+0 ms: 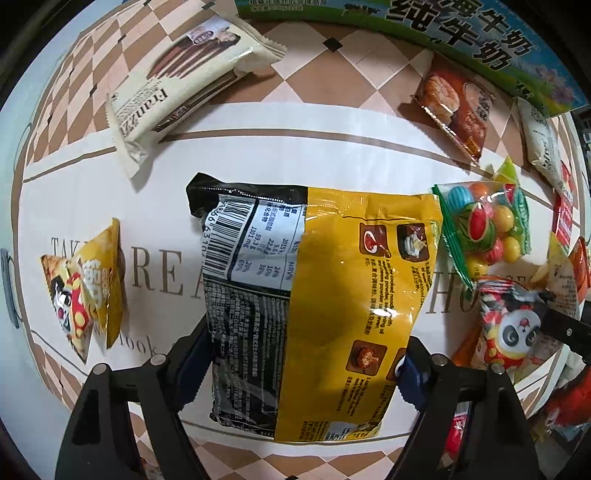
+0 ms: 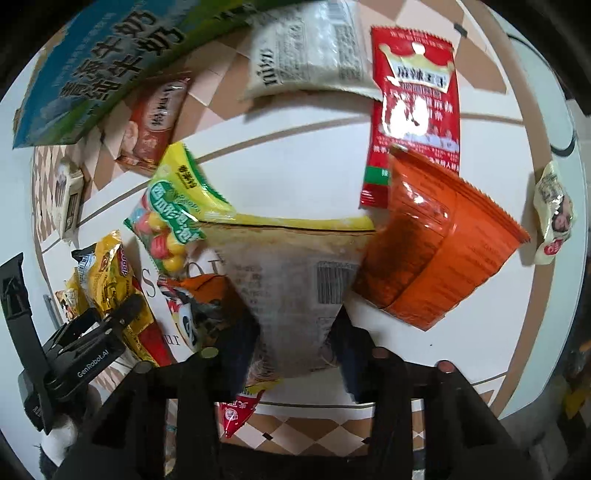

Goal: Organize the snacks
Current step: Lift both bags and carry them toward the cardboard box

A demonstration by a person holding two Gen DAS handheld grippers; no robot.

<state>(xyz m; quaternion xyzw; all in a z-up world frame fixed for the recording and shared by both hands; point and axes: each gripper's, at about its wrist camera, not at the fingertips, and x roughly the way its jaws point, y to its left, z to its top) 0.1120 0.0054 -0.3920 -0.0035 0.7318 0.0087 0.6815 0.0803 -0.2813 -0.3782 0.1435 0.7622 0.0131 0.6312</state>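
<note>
My left gripper [image 1: 299,369] is shut on a large yellow-and-black noodle packet [image 1: 317,291], held above the table with its back label facing me. The same packet shows in the right wrist view [image 2: 110,291] with the left gripper [image 2: 88,332] on it. My right gripper [image 2: 295,347] is shut on a pale snack bag with a yellow top edge [image 2: 295,273]. A candy-ball bag [image 1: 484,229] lies right of the noodle packet and shows in the right wrist view [image 2: 177,218]. A panda-print pack [image 1: 509,328] lies below it.
A milk carton box [image 1: 443,33] stands at the back. A cream Franzzi wafer pack [image 1: 184,85], a small yellow pack [image 1: 85,295] and a brown bread pack [image 1: 454,103] lie on the tablecloth. An orange pack [image 2: 443,251], a red sachet [image 2: 413,114] and a white pack [image 2: 306,48] lie ahead.
</note>
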